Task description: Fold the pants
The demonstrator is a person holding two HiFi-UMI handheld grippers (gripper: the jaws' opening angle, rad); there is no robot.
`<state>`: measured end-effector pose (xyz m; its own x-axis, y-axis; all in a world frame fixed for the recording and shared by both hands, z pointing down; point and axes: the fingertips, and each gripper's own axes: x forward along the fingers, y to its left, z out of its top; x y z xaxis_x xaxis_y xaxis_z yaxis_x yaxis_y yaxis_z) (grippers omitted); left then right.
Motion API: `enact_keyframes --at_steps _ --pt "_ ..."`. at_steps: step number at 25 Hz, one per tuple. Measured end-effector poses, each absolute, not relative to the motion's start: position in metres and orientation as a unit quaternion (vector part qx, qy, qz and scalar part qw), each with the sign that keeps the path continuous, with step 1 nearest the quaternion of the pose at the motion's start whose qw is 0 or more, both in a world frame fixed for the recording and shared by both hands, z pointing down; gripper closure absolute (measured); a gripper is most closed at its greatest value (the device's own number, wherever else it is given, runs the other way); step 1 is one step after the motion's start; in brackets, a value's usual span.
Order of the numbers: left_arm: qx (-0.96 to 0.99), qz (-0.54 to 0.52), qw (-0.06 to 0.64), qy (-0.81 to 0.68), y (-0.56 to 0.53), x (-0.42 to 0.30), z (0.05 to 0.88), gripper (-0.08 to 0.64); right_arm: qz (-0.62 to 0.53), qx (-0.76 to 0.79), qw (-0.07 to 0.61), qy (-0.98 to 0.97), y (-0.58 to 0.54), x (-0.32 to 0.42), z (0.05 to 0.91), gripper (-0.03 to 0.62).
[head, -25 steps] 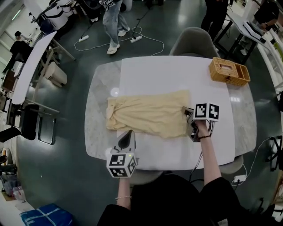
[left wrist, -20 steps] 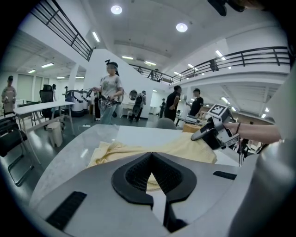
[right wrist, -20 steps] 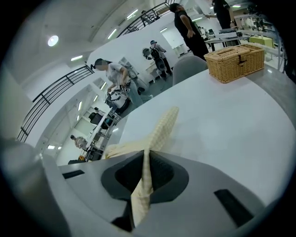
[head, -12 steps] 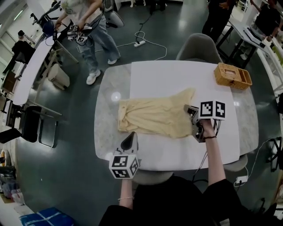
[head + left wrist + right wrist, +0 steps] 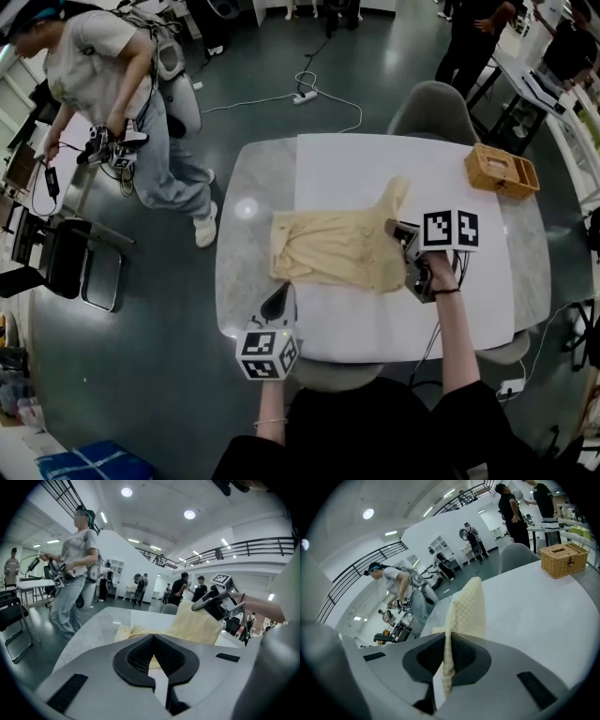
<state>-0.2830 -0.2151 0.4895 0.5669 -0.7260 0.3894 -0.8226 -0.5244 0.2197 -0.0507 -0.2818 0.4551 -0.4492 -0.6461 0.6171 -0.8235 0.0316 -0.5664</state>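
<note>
A pair of pale yellow waffle-cloth pants lies across the middle of the rounded grey stone-look table, mostly on the white rectangular sheet that covers the table's centre and right part. The end of the pants toward the table's left side is bunched and flat. The end toward the table's right side is raised off the table and stands up as a narrow peak.

The right gripper is above the right half of the table. It is clenched on this raised end, and in the right gripper view the cloth runs as a thin folded strip between its two black pads.

The left gripper is at the near edge of the table, in front of the bunched end and not touching the pants. Its jaws are pressed together with nothing between them.

A woven light-brown rectangular basket sits at the far right corner of the table. A grey round-backed chair stands behind the table's far side. A person in a white shirt and jeans is on the floor left of the table.
</note>
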Motion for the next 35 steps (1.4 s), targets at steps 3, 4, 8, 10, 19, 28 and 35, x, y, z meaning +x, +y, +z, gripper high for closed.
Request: enact_keyframes --at_steps 3,4,8,10,19,28,35 --pt "0.864 0.123 0.194 -0.449 -0.217 -0.291 0.489 0.546 0.464 0.513 0.095 -0.716 -0.286 -0.063 0.448 0.565" --pt "0.864 0.121 0.195 -0.449 -0.218 -0.294 0.488 0.546 0.464 0.512 0.095 -0.717 -0.288 -0.068 0.445 0.565" --pt "0.863 0.119 0.197 -0.449 -0.22 -0.302 0.489 0.546 0.462 0.502 0.096 -0.725 -0.294 -0.087 0.439 0.565" --pt "0.863 0.117 0.198 -0.45 -0.22 -0.304 0.491 0.546 0.46 0.497 0.097 -0.729 -0.297 -0.095 0.437 0.565" --pt "0.857 0.111 0.206 -0.46 -0.221 -0.323 0.495 0.546 0.451 0.475 0.123 -0.745 -0.314 -0.146 0.436 0.565" --pt "0.849 0.104 0.217 -0.471 -0.227 -0.349 0.5 0.546 0.442 0.467 0.174 -0.746 -0.333 -0.197 0.448 0.565" --pt "0.847 0.095 0.225 -0.473 -0.233 -0.361 0.505 0.546 0.431 0.472 0.233 -0.733 -0.345 -0.227 0.473 0.565"
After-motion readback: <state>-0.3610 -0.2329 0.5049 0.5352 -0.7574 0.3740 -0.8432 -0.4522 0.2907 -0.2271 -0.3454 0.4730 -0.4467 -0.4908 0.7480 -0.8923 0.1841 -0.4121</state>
